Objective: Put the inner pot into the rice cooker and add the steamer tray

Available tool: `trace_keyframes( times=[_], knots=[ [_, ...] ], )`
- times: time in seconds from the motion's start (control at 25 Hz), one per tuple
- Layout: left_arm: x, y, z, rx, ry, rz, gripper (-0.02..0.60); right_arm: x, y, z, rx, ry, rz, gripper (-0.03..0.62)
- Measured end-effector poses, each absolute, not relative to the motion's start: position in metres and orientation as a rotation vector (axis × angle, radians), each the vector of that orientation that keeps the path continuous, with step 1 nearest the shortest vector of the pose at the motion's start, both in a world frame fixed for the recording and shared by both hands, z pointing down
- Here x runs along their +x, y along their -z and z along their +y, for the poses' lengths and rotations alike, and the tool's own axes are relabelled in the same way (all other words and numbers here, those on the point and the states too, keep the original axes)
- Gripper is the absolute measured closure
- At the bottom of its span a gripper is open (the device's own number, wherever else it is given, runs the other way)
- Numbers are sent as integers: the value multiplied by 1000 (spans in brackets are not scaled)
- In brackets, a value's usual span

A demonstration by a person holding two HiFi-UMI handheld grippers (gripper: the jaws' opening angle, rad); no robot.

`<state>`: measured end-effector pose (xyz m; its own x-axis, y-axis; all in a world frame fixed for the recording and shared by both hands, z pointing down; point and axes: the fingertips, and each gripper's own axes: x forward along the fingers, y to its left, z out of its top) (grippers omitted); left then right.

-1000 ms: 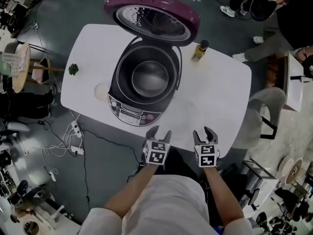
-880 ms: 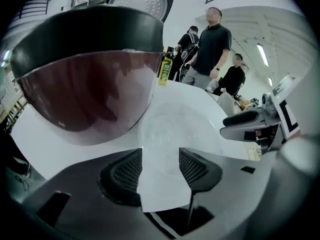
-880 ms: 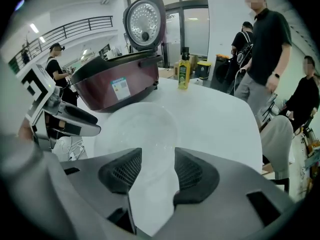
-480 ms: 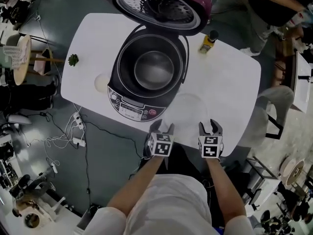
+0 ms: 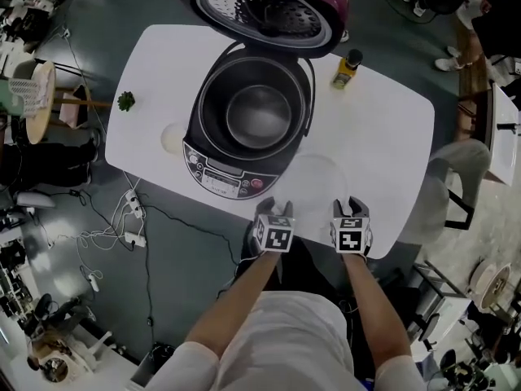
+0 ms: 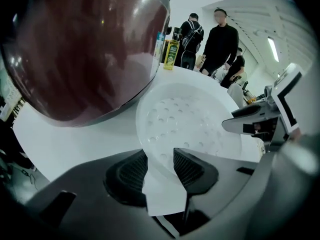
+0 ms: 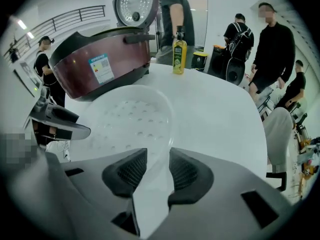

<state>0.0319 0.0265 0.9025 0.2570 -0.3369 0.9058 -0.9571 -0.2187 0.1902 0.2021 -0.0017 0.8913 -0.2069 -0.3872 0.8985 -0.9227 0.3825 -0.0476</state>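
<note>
The maroon rice cooker [image 5: 244, 112] stands with its lid [image 5: 264, 6] up, and the grey inner pot [image 5: 259, 114] sits inside it. A translucent white steamer tray [image 5: 313, 182] with small holes lies on the white table [image 5: 383, 129] in front of the cooker. My left gripper [image 5: 275, 208] is at the tray's near-left rim and my right gripper [image 5: 350, 206] at its near-right rim. In the left gripper view the tray [image 6: 185, 119] rim runs between the closing jaws of the left gripper [image 6: 161, 164]. In the right gripper view the tray [image 7: 130, 119] rim likewise lies between the closing jaws of the right gripper [image 7: 158, 166].
A yellow oil bottle [image 5: 346, 70] stands right of the cooker. A small green thing [image 5: 125, 101] and a round white disc [image 5: 171, 139] lie at the table's left. A grey chair [image 5: 456, 177] is off the right end. People [image 7: 270, 49] stand beyond the table; cables cross the floor.
Both grippers have sunk toward the table's near edge and onto the tray's rim. Their jaws have narrowed around it. The cooker and pot have not moved.
</note>
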Motion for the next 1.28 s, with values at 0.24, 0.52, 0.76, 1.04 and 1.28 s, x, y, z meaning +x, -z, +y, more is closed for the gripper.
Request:
trace_keyframes(
  times=[0.24, 0.52, 0.76, 1.04, 1.28],
  knots=[
    [36, -885, 33, 1750, -956, -1188, 407, 206, -868, 5, 1196, -789, -1781, 454],
    [54, -867, 28, 1831, -959, -1154, 410, 226, -852, 11, 1276, -790, -1772, 456],
    [72, -830, 9, 1955, -968, -1136, 408, 245, -812, 5, 1383, -773, -1774, 456],
    [91, -784, -8, 2051, -942, -1136, 413, 265, -767, -1, 1495, -737, -1792, 456],
    [101, -750, -20, 2134, -921, -1145, 416, 274, -731, -2, 1578, -703, -1822, 456]
  ],
)
